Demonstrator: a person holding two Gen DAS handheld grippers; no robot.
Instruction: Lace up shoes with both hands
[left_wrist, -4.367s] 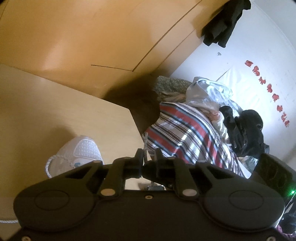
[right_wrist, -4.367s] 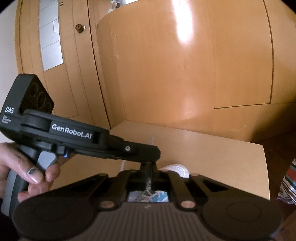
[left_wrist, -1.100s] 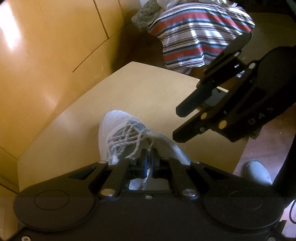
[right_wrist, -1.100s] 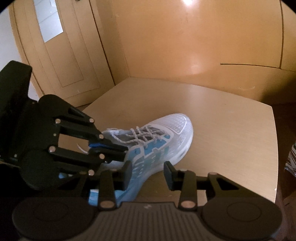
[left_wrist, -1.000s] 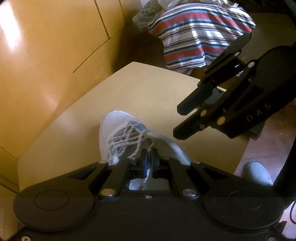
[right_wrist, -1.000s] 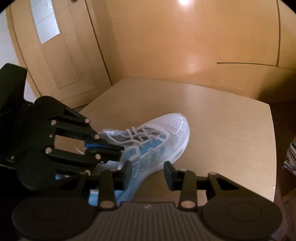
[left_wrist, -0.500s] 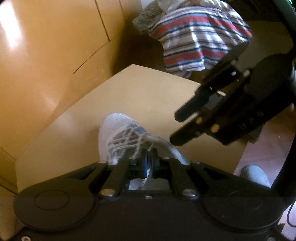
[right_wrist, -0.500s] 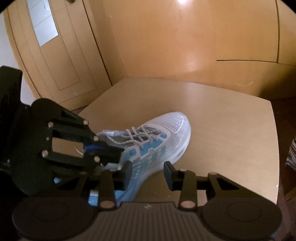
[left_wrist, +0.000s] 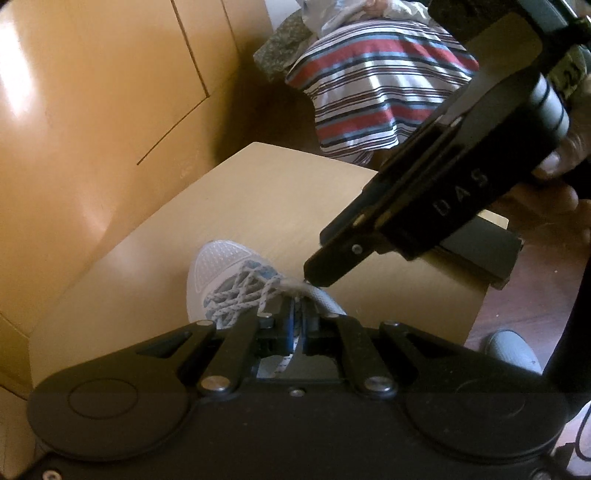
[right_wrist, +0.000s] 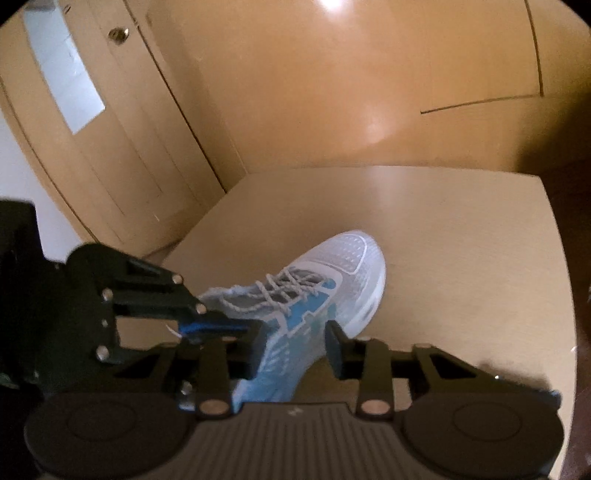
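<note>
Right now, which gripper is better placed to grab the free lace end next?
Right. The right gripper has gapped jaws that have just been closing, empty, beside the lace at the shoe. The left gripper is shut, seemingly pinching a lace already.

- A home bedroom is suggested.
- Striped bedding and heaped clothes are seen beside a wooden wardrobe.
- A panelled door is seen behind the small table.

wooden table, panelled door — glossy cabinets
</note>
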